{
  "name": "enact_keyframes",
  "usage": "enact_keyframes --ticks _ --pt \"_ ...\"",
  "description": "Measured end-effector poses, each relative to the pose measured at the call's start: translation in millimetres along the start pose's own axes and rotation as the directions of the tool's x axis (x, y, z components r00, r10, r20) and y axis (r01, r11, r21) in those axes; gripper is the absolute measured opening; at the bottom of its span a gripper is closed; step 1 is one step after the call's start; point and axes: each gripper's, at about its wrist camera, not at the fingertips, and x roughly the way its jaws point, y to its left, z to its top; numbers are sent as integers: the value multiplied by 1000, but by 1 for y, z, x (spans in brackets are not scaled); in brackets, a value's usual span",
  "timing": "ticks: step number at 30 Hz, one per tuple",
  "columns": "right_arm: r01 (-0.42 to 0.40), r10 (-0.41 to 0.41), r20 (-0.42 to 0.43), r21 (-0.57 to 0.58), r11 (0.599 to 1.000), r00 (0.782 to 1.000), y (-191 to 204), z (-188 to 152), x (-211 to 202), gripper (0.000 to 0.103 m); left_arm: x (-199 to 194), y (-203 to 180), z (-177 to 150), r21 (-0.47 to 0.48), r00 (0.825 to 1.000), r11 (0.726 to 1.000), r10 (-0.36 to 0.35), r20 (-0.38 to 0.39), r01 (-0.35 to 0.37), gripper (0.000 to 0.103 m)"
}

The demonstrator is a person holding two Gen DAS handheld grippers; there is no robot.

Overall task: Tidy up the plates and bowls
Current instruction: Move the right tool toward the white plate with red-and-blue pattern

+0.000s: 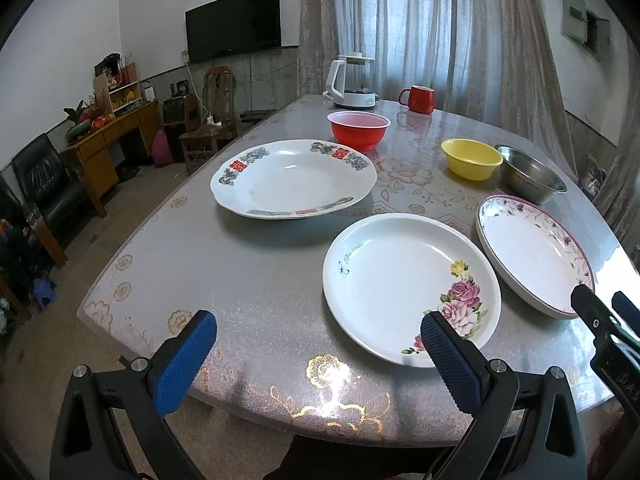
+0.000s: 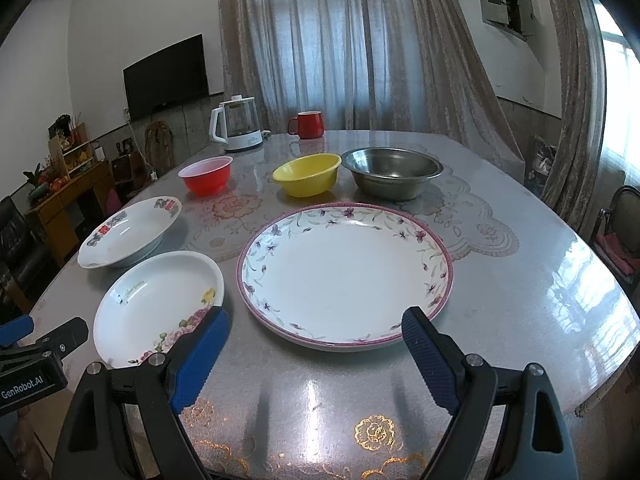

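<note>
Three plates lie on the round table [image 1: 260,280]: a rose-printed plate [image 1: 408,288] [image 2: 156,304], a pink-rimmed vine plate [image 1: 532,252] [image 2: 344,272], and a deep plate with red characters [image 1: 292,178] [image 2: 128,232]. Behind them stand a red bowl [image 1: 358,130] [image 2: 206,174], a yellow bowl [image 1: 472,158] [image 2: 306,174] and a steel bowl [image 1: 528,172] [image 2: 392,172]. My left gripper [image 1: 320,340] hangs open over the table's near edge, its right pad over the rose plate's rim. My right gripper [image 2: 316,336] is open in front of the vine plate. Neither holds anything.
A white kettle [image 2: 238,128] and a red mug [image 2: 308,124] stand at the table's far side. Curtains hang behind. A desk, chairs and a wall television [image 1: 232,22] fill the room to the left. A chair [image 2: 620,232] stands at the right.
</note>
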Motion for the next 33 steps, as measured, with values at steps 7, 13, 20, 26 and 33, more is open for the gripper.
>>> enact_keyframes --ticks 7,13,20,26,33 --pt "-31 28 35 101 994 999 -7 4 -7 90 1 -1 -1 6 1000 1000 -5 -1 5 103" --pt "16 -27 106 103 995 994 -11 8 -9 90 4 -3 -1 7 1000 1000 -16 -13 16 103" --pt "30 -40 83 117 993 996 -16 4 -8 90 7 -2 0 7 1000 1000 -20 -19 20 103" --pt "17 -25 54 133 991 998 -19 3 0 90 16 5 0 -26 995 996 -87 -55 86 103" --pt "21 -26 62 89 996 998 -14 3 2 90 22 13 2 -61 989 990 -133 -56 130 103"
